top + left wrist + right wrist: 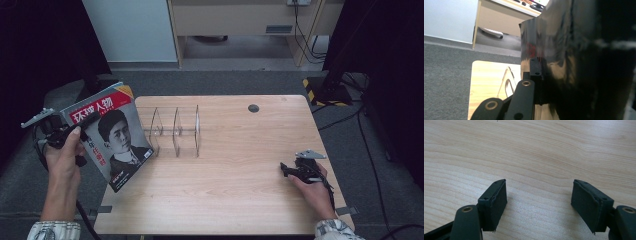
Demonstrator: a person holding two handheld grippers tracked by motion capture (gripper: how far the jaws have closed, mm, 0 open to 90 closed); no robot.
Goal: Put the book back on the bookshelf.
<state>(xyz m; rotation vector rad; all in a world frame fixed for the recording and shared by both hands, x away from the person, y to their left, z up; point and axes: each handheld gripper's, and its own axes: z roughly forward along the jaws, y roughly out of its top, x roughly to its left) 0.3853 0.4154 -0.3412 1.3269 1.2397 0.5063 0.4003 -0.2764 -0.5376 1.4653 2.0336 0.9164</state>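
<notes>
One clear acrylic rack [175, 131] stands on the wooden table [240, 165], its upright dividers making three slots, and every slot shows bare. There is one magazine [117, 142], red-titled with a portrait on the cover, pinched near its upper left edge between the jaws of the left gripper [67, 131], which are closed tight on it. It hangs tilted over the table's left edge, its lower right side just beside the rack's nearest divider. In the left gripper view the glossy dark cover [574, 62] rises right against the jaw and blocks most of what lies ahead; the rack [507, 83] shows to the left of the jaws, lower down. The right gripper [292, 171] rests on the table well apart from the rack, its jaws spread wide with nothing but bare wood [536, 157] between and ahead of them. A round cable hole [253, 108] sits in the tabletop beyond the rack.
</notes>
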